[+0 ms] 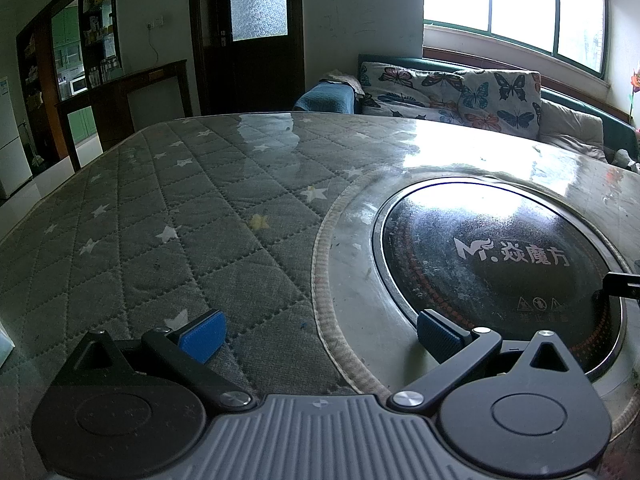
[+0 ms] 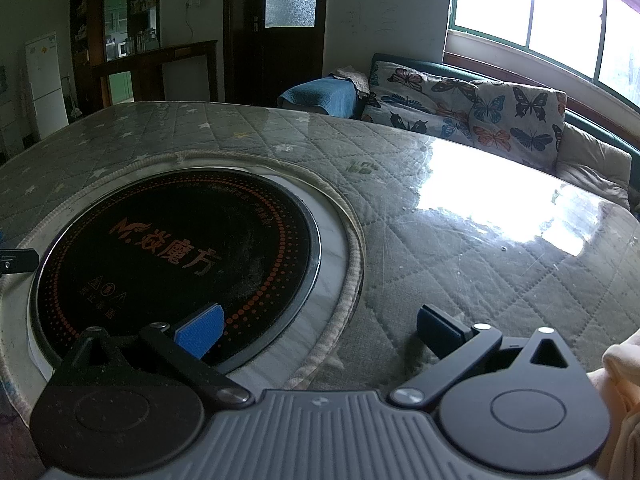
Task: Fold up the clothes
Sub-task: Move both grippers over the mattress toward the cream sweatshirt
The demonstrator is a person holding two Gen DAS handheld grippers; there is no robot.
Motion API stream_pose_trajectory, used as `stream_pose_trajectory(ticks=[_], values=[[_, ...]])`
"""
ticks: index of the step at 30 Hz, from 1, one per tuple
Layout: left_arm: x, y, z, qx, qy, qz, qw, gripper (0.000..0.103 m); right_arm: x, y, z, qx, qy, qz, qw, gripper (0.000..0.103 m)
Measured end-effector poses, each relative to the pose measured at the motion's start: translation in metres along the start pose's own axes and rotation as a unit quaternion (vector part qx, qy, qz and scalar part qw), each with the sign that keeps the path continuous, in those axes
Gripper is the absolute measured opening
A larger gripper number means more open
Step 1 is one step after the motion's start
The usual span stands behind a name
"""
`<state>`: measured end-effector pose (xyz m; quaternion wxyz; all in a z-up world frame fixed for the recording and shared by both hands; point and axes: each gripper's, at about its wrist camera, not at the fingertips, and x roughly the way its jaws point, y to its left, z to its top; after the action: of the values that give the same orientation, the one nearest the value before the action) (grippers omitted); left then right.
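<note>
My left gripper (image 1: 320, 336) stands open over the quilted grey table cover (image 1: 160, 220), with nothing between its blue pads (image 1: 202, 334). My right gripper (image 2: 320, 330) is open too, one pad over the black round cooktop (image 2: 176, 252) and the other over the cover (image 2: 460, 260). A pale cream fabric (image 2: 618, 364) shows at the lower right edge of the right wrist view; I cannot tell whether it is a garment or a sleeve. No other garment lies on the table in either view. A black tip of the other gripper (image 1: 620, 284) pokes in over the cooktop (image 1: 500, 264).
The table has a glossy sheet over the star-patterned quilt, with the cooktop set in its middle. Behind it stands a sofa with butterfly cushions (image 1: 452, 92) and a folded blue blanket (image 1: 326, 98). A dark door (image 1: 256, 32), a wooden cabinet (image 1: 120, 92) and a white fridge (image 2: 44, 80) line the far wall.
</note>
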<state>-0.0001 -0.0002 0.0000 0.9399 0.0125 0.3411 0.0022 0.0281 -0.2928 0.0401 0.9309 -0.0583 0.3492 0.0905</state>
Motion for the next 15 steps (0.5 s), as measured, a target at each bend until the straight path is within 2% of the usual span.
stream_pose_trajectory(ticks=[11,15], values=[[0.001,0.004,-0.001,-0.001,0.000,-0.001,1.0000,0.103,0.004,0.001,0.000,0.002,0.003,0.008,1.000,0.103],[-0.001,-0.005,-0.002,0.001,0.000,0.001,1.0000,0.103,-0.004,-0.006,-0.001,0.006,0.003,0.010,1.000,0.099]])
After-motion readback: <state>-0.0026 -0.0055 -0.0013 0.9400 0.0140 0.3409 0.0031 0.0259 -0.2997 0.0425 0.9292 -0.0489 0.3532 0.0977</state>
